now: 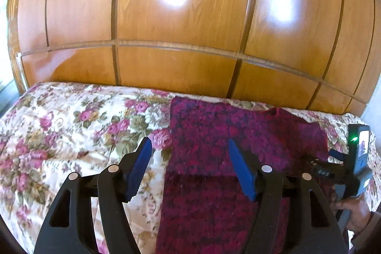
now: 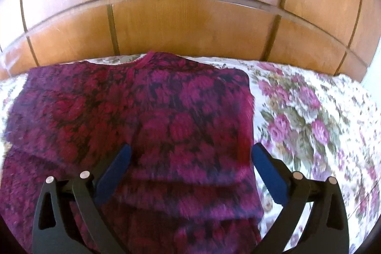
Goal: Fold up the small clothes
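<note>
A dark magenta floral garment [image 1: 238, 135] lies flat on the flowered bedspread [image 1: 71, 125], partly folded, with a folded layer edge across it. My left gripper [image 1: 189, 146] is open above the garment's left edge, holding nothing. In the right wrist view the garment [image 2: 147, 116] fills the left and middle, its neckline toward the wardrobe. My right gripper [image 2: 190, 151] is open above the garment's right edge, holding nothing. The right gripper's body [image 1: 357, 158] and the hand holding it show at the right edge of the left wrist view.
A wooden panelled wardrobe [image 1: 181, 27] stands right behind the bed's far edge. Bare bedspread lies left of the garment in the left wrist view and right of it in the right wrist view [image 2: 309, 116].
</note>
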`<state>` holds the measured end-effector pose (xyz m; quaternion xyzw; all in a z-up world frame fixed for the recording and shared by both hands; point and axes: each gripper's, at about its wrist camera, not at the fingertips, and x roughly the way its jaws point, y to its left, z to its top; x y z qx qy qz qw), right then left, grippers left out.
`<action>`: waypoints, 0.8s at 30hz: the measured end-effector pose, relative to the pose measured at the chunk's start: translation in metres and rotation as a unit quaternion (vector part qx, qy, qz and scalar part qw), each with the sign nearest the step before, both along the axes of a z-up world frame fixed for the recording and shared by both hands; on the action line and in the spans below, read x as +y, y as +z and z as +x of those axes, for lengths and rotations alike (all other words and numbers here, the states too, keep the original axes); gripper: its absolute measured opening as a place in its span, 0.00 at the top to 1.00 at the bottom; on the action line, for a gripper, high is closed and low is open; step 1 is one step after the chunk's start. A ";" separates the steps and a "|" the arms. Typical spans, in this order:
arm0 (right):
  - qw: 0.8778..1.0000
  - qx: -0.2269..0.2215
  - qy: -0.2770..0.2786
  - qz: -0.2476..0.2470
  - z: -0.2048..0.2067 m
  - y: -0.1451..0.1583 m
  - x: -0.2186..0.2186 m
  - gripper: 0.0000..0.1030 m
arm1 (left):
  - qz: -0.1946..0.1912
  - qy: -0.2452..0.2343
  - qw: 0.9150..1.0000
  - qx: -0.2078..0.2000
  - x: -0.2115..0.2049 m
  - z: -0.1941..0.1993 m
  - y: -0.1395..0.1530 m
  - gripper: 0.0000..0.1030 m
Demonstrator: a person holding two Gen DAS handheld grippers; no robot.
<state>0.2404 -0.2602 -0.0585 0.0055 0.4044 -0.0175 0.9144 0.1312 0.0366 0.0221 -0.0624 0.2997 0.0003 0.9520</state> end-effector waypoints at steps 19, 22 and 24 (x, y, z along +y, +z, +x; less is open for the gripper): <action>0.990 0.066 -0.015 0.121 -0.069 0.000 -0.065 0.22 | -0.067 0.003 0.990 0.127 0.048 -0.113 -0.097 0.36; 0.985 0.099 0.001 0.141 -0.097 -0.016 -0.072 0.19 | -0.090 -0.022 0.984 0.150 0.052 -0.144 -0.108 0.39; 0.980 0.114 0.014 0.160 -0.127 -0.021 -0.077 0.19 | -0.099 -0.041 0.982 0.158 0.050 -0.164 -0.113 0.44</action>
